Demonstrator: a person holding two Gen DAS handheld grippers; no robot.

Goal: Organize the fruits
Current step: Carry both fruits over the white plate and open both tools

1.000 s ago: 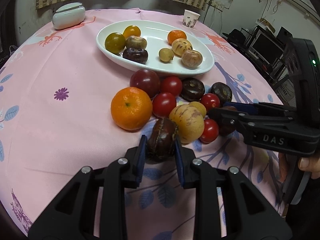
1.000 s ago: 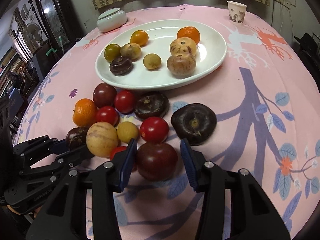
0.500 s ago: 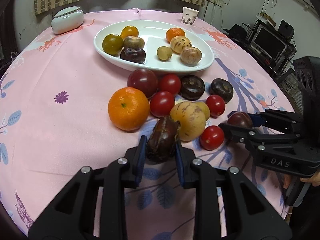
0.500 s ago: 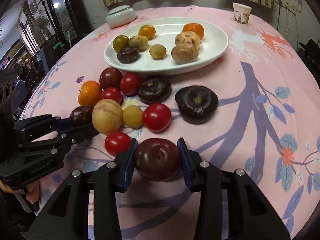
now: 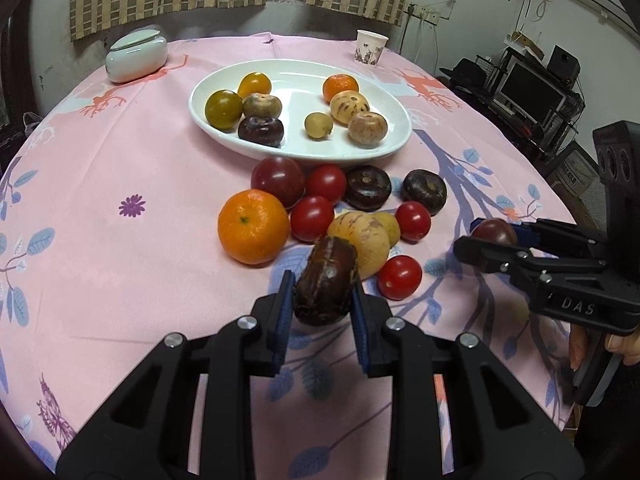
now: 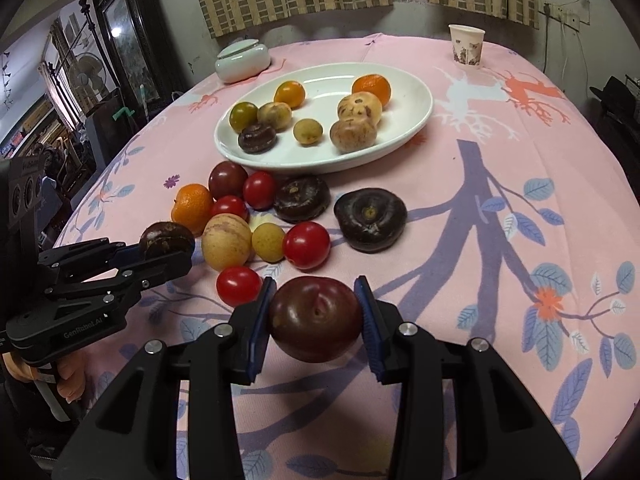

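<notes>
On the pink, leaf-printed tablecloth (image 5: 100, 264), both handheld grippers are gripping fruit. The left gripper (image 5: 320, 312) has its blue-padded jaws drawn close together on a dark brown, flattened water chestnut (image 5: 326, 284), held on edge just in front of a loose cluster of fruit. The right gripper (image 6: 316, 320) is clamped on a dark red, glossy round tomato (image 6: 316, 318); its jaws have just been closing, with that tomato between them, and the pads now press on both of its sides. From the left wrist view, this tomato sits apart from the cluster, to its right. The cluster on the cloth includes a large orange mandarin (image 5: 253, 226), a dark maroon tomato (image 5: 278, 180), several small bright red cherry tomatoes (image 5: 312, 218), a pale yellow, purple-streaked melon-like fruit (image 5: 366, 240) and two more dark brown chestnuts (image 5: 368, 188). Beyond it lies a white oval ceramic dish (image 5: 300, 148) already holding eight fruits: a green-yellow tomato (image 5: 223, 109), an orange-yellow one, a small mandarin, a dark chestnut, three tan speckled fruits and a small yellowish round one. Farther back stand a white lidded ceramic box (image 5: 136, 56) and a patterned paper cup (image 5: 371, 46). A person's fingers (image 5: 622, 344) show at the right gripper's handle.
</notes>
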